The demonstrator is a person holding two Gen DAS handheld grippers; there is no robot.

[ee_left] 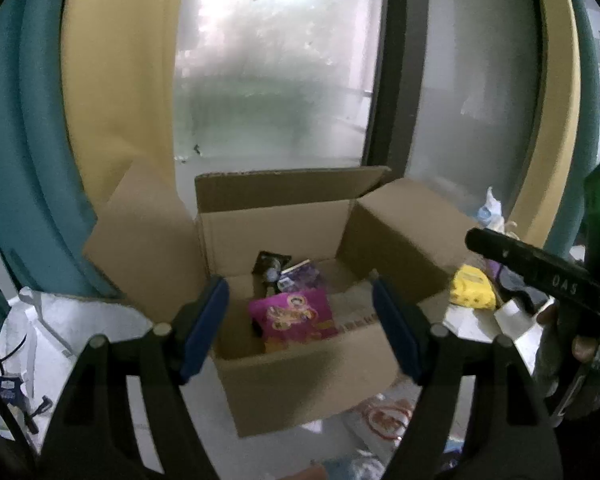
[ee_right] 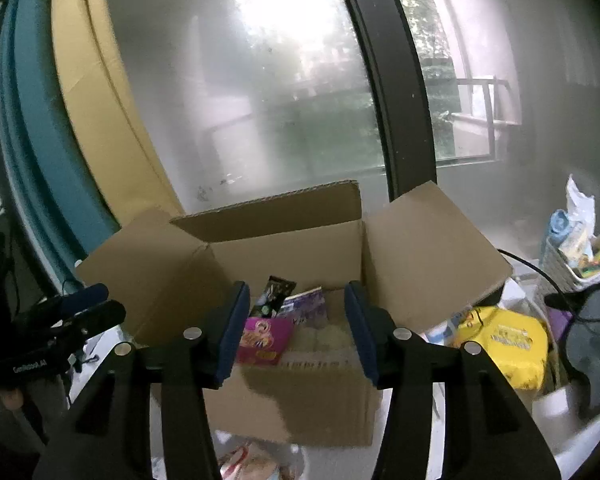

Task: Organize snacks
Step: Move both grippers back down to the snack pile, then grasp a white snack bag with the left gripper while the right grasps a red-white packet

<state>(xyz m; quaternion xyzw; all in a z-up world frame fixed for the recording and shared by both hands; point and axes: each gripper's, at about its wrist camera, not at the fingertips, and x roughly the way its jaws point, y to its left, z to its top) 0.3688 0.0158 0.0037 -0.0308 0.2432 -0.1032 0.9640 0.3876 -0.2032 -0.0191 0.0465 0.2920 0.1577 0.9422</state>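
hovering above the cardboard box (ee_left: 300, 384), your left claw (ee_left: 300, 328) and right claw (ee_right: 296, 328) both stand spread and empty, aimed into its open top for dropping. pink snack pack (ee_left: 296, 314) lies inside; yellow snack bag (ee_right: 504, 344) waits beside it on the right.

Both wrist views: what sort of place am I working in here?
Probably a lived-in room at home, by a big frosted window with teal and yellow curtains. An open cardboard box of snack packets sits amid clutter, with a yellow snack bag beside it.
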